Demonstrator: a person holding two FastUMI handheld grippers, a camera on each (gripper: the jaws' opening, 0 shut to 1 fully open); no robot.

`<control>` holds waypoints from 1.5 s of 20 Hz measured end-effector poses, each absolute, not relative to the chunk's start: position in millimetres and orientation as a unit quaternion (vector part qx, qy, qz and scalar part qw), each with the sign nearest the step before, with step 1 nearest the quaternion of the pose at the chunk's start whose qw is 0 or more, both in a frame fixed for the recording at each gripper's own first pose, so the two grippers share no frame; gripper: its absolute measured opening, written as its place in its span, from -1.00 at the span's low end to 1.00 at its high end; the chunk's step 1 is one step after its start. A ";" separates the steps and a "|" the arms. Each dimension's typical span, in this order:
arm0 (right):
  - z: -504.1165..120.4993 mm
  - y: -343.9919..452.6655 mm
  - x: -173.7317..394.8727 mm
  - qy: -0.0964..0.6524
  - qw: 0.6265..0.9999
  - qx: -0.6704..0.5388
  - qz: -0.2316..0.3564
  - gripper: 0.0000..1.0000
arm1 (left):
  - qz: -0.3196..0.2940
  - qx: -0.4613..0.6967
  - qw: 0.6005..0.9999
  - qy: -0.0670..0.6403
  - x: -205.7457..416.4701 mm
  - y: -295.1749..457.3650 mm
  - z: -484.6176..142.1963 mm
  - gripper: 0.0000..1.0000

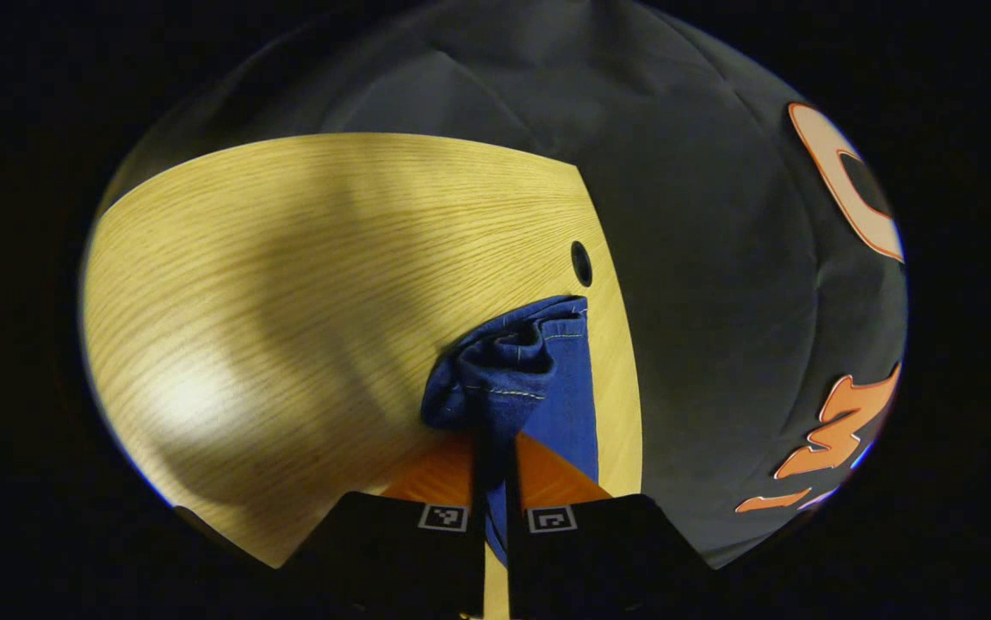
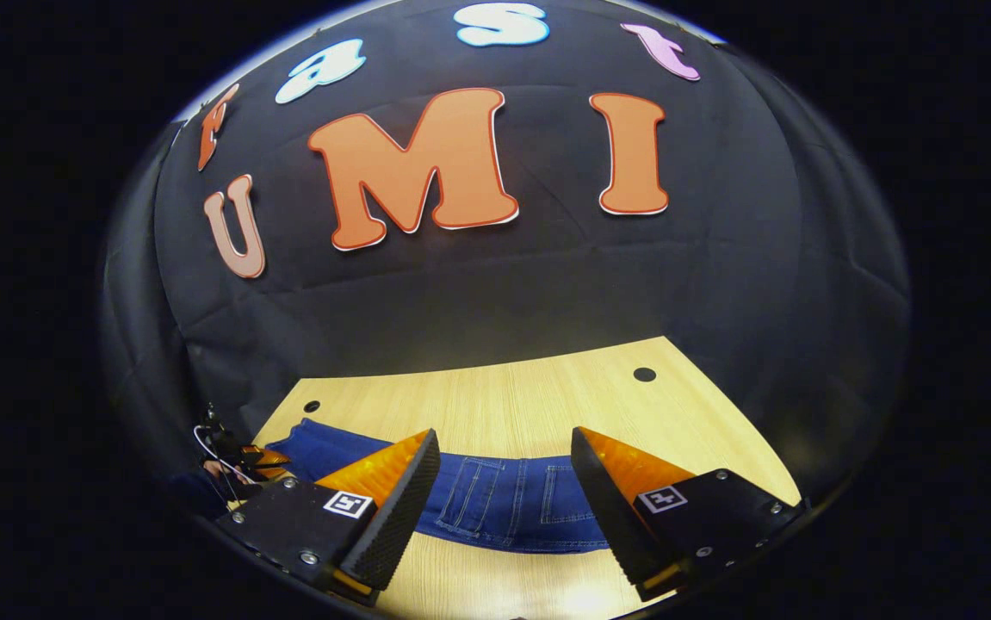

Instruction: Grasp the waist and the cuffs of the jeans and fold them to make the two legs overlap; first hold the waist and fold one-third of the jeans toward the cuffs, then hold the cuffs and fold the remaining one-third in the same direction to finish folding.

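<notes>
right tongs (image 2: 504, 491) gape over jeans (image 2: 504, 504) (flat on table (image 2: 547, 405)).

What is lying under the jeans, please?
Under the jeans lies the wooden table, bare around them. The left gripper pinches a bunched cuff; the tabletop beneath the denim is covered.

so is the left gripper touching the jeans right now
Touching. The left gripper view shows the left gripper shut on a bunched cuff end of the jeans, denim pinched between both fingers.
</notes>
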State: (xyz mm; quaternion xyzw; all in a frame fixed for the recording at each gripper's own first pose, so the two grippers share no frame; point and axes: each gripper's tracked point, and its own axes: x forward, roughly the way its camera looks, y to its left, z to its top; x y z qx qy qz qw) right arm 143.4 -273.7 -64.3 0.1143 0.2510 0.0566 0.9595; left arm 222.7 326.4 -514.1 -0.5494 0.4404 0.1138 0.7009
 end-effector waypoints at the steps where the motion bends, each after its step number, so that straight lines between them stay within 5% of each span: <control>1: -64.9 -280.9 144.2 0.248 0.960 0.114 0.058 0.93 | 0.110 -0.527 0.718 0.441 231.6 316.8 -524.7 -0.93; 11: -64.1 -311.4 168.4 0.230 0.963 0.114 0.081 0.92 | 0.059 -0.441 0.817 0.366 222.9 290.6 -392.7 -0.94; 18: -60.9 -329.8 181.4 0.210 0.966 0.119 0.094 0.93 | -0.029 -0.348 0.882 0.316 213.0 213.1 -273.2 -0.94; 30: -48.2 -364.2 189.8 0.173 0.973 0.106 0.109 0.92 | -0.198 -0.239 0.903 0.298 209.0 -12.6 -173.9 -0.89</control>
